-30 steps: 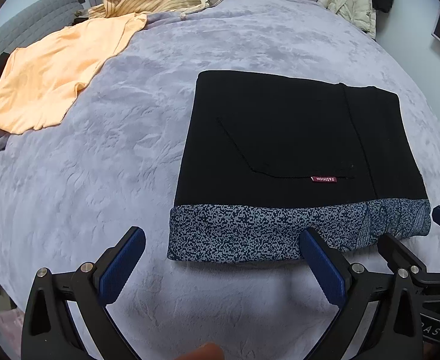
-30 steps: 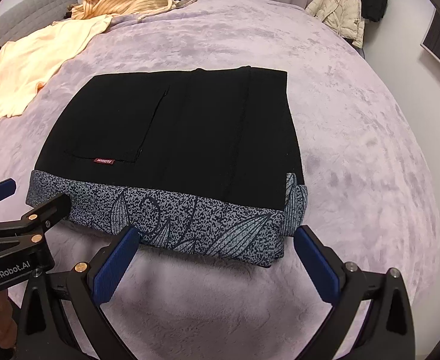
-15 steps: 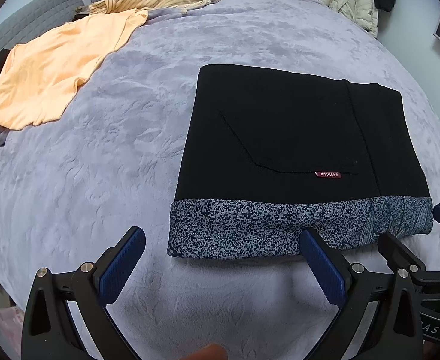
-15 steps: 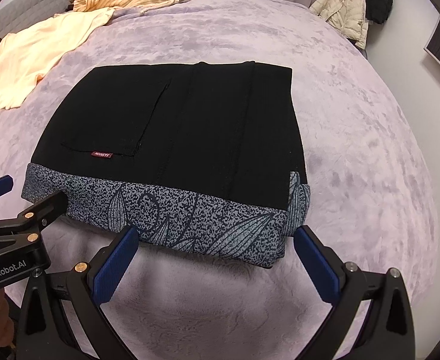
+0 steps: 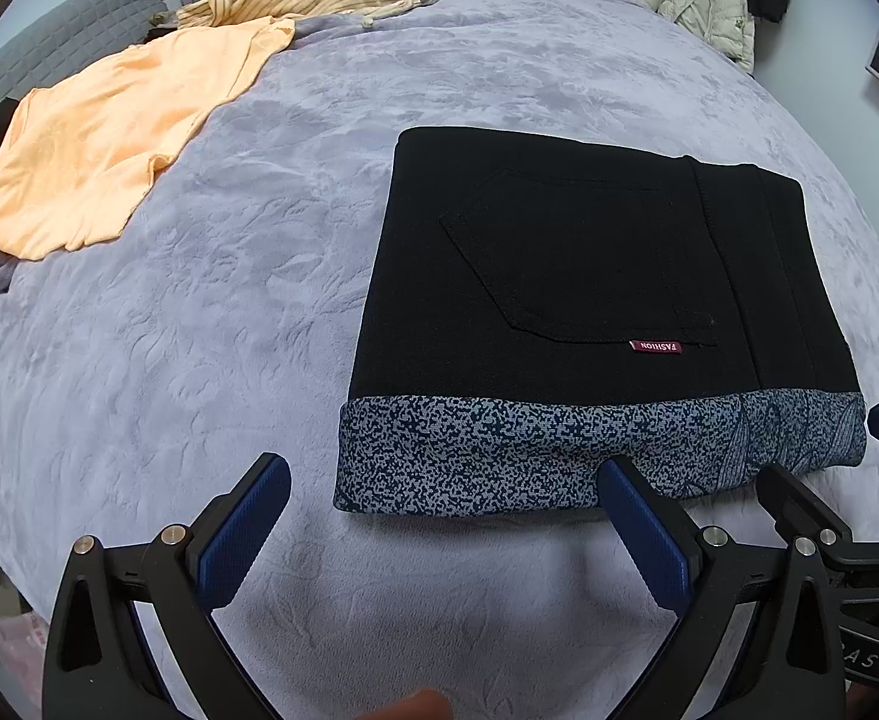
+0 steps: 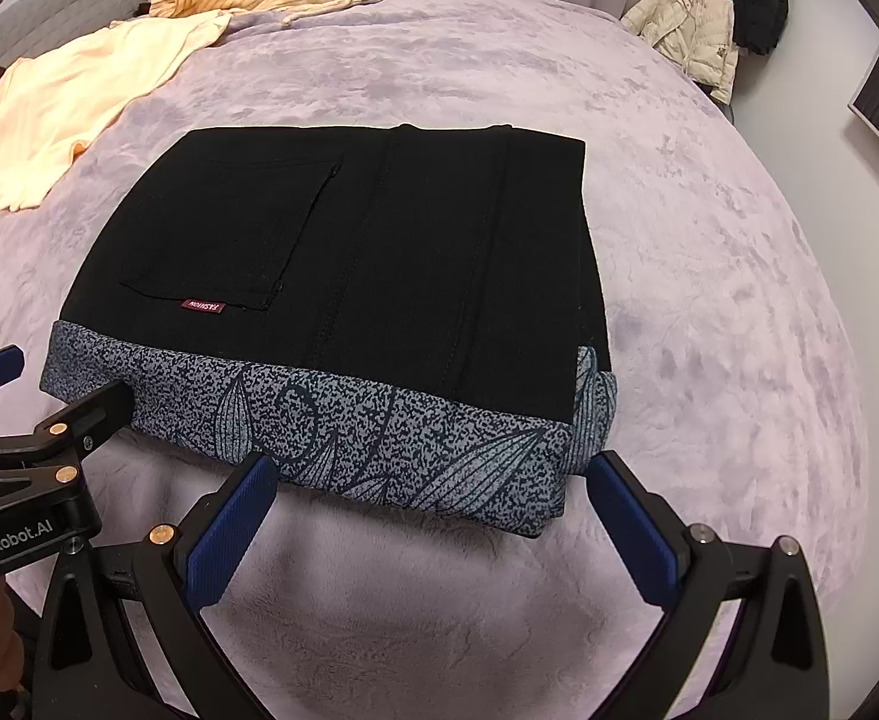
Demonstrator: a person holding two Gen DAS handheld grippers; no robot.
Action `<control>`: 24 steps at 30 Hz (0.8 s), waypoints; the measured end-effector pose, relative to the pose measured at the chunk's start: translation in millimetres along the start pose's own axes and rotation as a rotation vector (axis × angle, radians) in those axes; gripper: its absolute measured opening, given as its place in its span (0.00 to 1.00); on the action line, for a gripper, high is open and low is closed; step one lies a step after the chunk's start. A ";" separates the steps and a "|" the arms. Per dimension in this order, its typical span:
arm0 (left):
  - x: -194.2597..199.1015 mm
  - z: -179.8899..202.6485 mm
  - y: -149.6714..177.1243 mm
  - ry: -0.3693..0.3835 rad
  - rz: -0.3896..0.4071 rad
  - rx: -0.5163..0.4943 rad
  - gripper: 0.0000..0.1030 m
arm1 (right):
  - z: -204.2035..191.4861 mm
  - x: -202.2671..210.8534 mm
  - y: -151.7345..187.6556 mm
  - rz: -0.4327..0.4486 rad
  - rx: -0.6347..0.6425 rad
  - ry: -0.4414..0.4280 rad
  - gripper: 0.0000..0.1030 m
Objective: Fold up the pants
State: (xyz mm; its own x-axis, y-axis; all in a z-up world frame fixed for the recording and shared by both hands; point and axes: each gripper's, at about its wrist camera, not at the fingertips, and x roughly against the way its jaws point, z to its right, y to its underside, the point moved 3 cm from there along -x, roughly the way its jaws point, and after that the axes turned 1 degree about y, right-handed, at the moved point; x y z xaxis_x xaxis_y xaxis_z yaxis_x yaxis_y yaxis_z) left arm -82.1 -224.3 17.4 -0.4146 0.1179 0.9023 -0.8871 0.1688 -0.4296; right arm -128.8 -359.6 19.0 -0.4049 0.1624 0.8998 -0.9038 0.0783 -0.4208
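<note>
Lay folded as a compact rectangle mid-bed [image 5: 499, 60], those pants [image 5: 589, 276]; hung just short of the patterned cuff [image 6: 349, 438], left gripper [image 5: 445, 522] and right gripper [image 6: 433, 510], fingers apart, holding nothing; barely shifted from a second before; looked finished.

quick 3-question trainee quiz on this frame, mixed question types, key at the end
1. True or false: the left gripper is shut on the folded pants.
2. Multiple choice: which edge of the pants does the patterned grey band run along? A) the edge nearest the grippers B) the far edge C) the edge towards the orange shirt
3. Fill in: the small red tag on the pocket reads ____.

Key:
1. False. The jaws of both it and the right gripper stand open, holding nothing.
2. A
3. FASHION
</note>
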 end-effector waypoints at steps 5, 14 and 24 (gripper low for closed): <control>0.1 0.2 0.8 -0.002 0.001 -0.003 1.00 | 0.0 1.3 0.3 0.002 0.001 -0.001 1.00; 0.8 0.8 0.3 -0.007 0.004 -0.008 1.00 | -1.4 2.8 -0.6 0.007 0.004 -0.003 1.00; 1.0 0.7 0.0 -0.011 0.002 -0.011 1.00 | -1.4 3.5 -1.1 0.006 0.007 -0.003 1.00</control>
State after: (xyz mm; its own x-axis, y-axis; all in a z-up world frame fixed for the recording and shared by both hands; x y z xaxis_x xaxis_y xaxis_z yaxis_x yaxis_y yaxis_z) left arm -82.7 -224.8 18.3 -0.4185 0.1071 0.9019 -0.8840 0.1797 -0.4316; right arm -129.0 -357.7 22.4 -0.4112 0.1598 0.8974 -0.9021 0.0699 -0.4258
